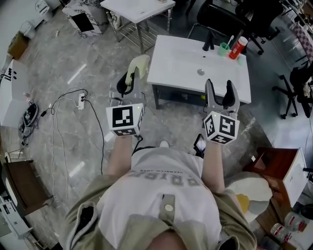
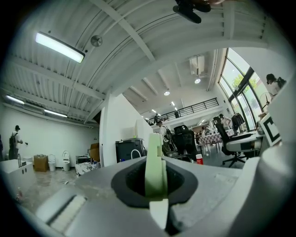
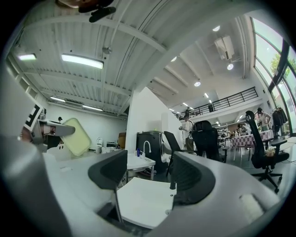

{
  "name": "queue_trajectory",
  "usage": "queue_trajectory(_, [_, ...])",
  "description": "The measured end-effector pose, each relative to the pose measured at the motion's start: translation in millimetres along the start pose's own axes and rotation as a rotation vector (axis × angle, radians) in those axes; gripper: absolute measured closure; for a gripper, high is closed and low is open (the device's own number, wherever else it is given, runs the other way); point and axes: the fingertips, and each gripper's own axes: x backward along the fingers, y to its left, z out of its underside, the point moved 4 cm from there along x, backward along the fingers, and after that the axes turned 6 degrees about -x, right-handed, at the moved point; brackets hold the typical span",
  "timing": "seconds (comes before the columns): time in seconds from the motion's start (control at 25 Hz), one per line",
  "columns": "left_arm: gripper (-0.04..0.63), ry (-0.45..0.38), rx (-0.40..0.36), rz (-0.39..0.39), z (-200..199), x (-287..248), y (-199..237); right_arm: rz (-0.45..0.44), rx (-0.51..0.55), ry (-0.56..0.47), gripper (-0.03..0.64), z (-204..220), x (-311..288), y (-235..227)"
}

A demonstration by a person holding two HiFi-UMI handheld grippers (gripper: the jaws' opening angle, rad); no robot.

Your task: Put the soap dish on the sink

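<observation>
A pale yellow-green soap dish stands on edge in my left gripper, which is shut on its lower rim just left of the white sink. The left gripper view shows the dish edge-on between the jaws. My right gripper is open and empty, held level over the sink's near edge. In the right gripper view the sink top lies between and beyond the spread jaws, with the dish off to the left.
On the sink's far side stand a black faucet, a green cup and a red bottle. A white table and office chairs are behind it. Cables and a power strip lie on the floor at the left.
</observation>
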Motion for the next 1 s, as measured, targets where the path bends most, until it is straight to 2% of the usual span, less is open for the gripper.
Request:
queue_trajectory(0.36, [0.576, 0.043, -0.003, -0.013, 6.2, -24.9, -6.8, -0.015, -0.018, 0.072, 0.319, 17.1, -27.5, -15.6])
queue_trajectory(0.6, [0.576, 0.093, -0.001, -0.003, 24.6, -40.3, -5.6, -0.015, -0.038, 0.119, 0.319, 36.1, -41.2, -18.6])
queue_trajectory(1.0, [0.576, 0.092, 0.017, 0.025, 39.8, -81.7, -8.0, 0.016, -0.046, 0.119, 0.321, 44.3, -70.0, -31.6])
